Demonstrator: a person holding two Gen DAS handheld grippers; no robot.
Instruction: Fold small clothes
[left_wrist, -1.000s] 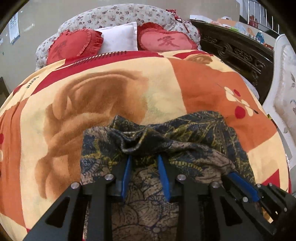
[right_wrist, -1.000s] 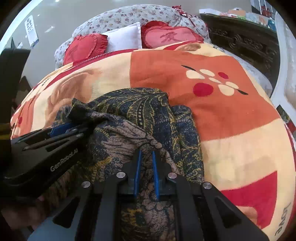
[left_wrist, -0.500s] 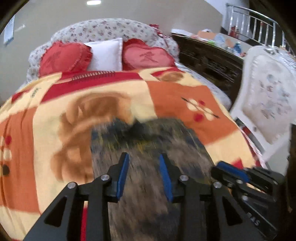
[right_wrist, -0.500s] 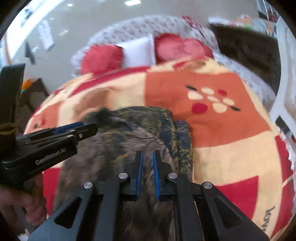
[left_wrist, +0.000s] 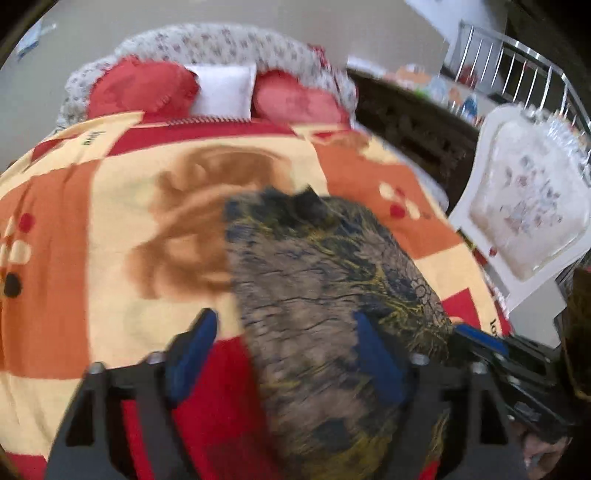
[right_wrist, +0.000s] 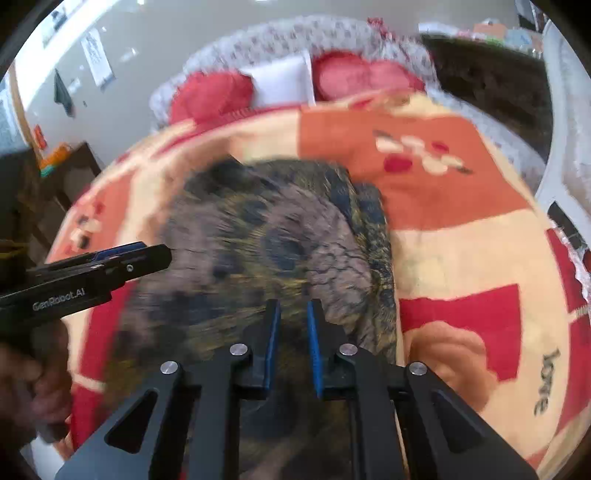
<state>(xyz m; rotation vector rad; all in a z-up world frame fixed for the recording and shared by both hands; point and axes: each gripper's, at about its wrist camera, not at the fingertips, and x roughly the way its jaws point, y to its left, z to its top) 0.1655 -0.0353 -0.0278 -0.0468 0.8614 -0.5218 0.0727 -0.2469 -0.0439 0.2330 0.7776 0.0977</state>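
Observation:
A dark blue, brown and yellow patterned garment (left_wrist: 314, 266) lies spread on the orange, cream and red blanket (left_wrist: 110, 258). My left gripper (left_wrist: 284, 319) hovers over its near part. Its jaws are opening wide and the blue pads do not press the cloth below them. It also shows from the side in the right wrist view (right_wrist: 162, 254). My right gripper (right_wrist: 293, 308) stands over the garment (right_wrist: 266, 236) with only a narrow gap, its jaws easing open and dark cloth filling the gap. In the left wrist view the garment's right edge reaches the right gripper (left_wrist: 465, 332).
Two red heart cushions (left_wrist: 144, 88) and a white pillow (left_wrist: 225, 90) lean on the floral headboard at the bed's far end. A white chair (left_wrist: 517, 221) and dark carved furniture (left_wrist: 406, 122) stand right of the bed. A hand (right_wrist: 22, 387) holds the left gripper.
Both grippers drew back toward me and rose. The bunched cloth at their tips now lies flatter and farther ahead. The left jaws went from narrow to wide apart, off the cloth.

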